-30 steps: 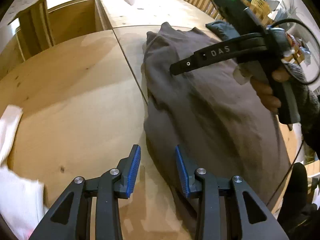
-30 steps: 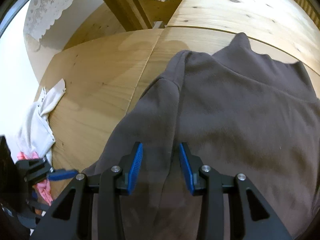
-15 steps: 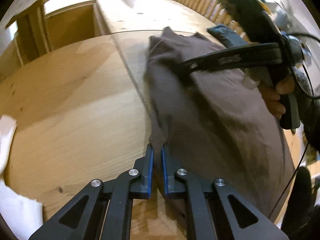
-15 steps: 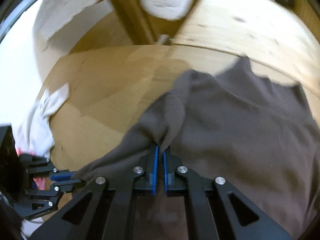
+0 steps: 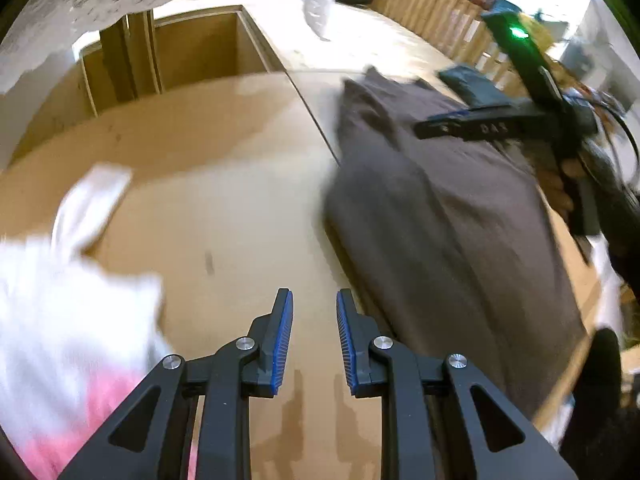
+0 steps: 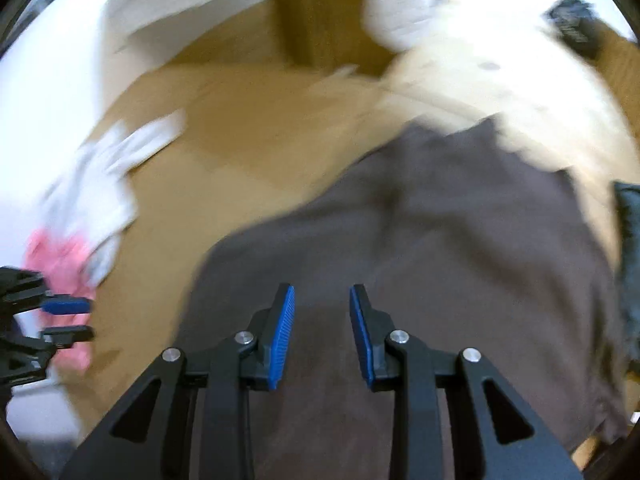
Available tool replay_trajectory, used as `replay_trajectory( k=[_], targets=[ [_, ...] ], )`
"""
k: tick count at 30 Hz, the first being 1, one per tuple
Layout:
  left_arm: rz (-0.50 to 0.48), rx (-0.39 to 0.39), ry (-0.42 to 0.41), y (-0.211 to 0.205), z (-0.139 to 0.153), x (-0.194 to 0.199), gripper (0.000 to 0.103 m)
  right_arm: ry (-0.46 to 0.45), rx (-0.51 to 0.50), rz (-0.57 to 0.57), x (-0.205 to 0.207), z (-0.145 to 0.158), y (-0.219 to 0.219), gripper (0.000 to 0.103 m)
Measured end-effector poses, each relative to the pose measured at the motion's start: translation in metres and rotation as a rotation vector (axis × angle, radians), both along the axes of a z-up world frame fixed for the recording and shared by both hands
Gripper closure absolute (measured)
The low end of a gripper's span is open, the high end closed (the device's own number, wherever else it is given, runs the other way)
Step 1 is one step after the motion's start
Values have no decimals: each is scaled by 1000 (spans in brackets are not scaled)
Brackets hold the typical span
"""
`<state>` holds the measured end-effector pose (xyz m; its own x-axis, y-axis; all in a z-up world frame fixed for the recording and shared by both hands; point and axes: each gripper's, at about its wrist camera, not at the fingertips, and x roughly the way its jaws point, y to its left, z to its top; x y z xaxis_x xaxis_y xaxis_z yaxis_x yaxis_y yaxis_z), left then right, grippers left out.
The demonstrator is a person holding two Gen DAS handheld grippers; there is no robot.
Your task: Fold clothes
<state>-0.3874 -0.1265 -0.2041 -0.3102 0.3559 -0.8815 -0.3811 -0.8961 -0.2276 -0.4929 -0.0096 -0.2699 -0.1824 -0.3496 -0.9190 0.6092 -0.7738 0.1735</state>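
A dark brown garment [image 5: 452, 216] lies spread on a wooden table [image 5: 224, 208], folded lengthwise with its neck end toward the far side. The left gripper [image 5: 314, 340] hangs over bare wood just beside the garment's near edge; its blue-padded jaws are parting, with nothing between them. The right gripper [image 6: 322, 330] hangs above the brown cloth, its jaws also parting and holding nothing. A heap of white and pink clothes [image 5: 68, 320] lies at the table's left, apart from the garment.
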Motion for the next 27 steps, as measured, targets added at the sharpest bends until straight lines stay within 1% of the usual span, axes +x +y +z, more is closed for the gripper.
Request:
replay_trajectory(
  k=[1,2,5,7,9,10,11,13,14,16,17,18,21,22,25,27],
  targets=[
    [-20,15,-22,1,0,26,83,-30,-9,42,19,0,-4,72],
    [-36,25,-43,5,0,43,83,-51,-7,83,35,-2,-14,71],
    [-90,74,-120,23,-8,100,83,-67,40,181,80,-10,-44,68],
    [-108,120,-185,36,-15,131,83,-76,91,204,94,-20,-60,68],
    [-118,175,-241,46,-12,156,83,-103,111,200,97,-22,-67,68],
    [-124,206,-244,49,-4,166,81,-107,97,201,100,-15,-66,68],
    [-134,237,-219,50,8,176,79,-108,86,197,101,-9,-63,68],
    [-124,262,-180,48,27,185,75,-139,50,146,97,12,-46,68],
    [-108,257,-169,45,32,186,74,-165,27,113,91,20,-37,68],
    [-68,241,-168,38,31,186,71,-144,7,65,92,32,-19,68],
    [-38,215,-171,33,25,185,70,-133,-1,44,93,37,-11,67],
    [-7,185,-174,29,18,184,69,-125,9,43,95,31,-14,66],
    [13,147,-204,42,-9,176,70,-100,36,41,100,15,-23,66],
    [2,135,-210,51,-17,176,70,-95,41,43,102,8,-29,66],
    [-28,82,-227,74,-32,182,70,-42,49,53,106,-1,-43,66],
    [-29,66,-237,84,-39,183,70,-74,47,54,105,-13,-53,66]
  ],
)
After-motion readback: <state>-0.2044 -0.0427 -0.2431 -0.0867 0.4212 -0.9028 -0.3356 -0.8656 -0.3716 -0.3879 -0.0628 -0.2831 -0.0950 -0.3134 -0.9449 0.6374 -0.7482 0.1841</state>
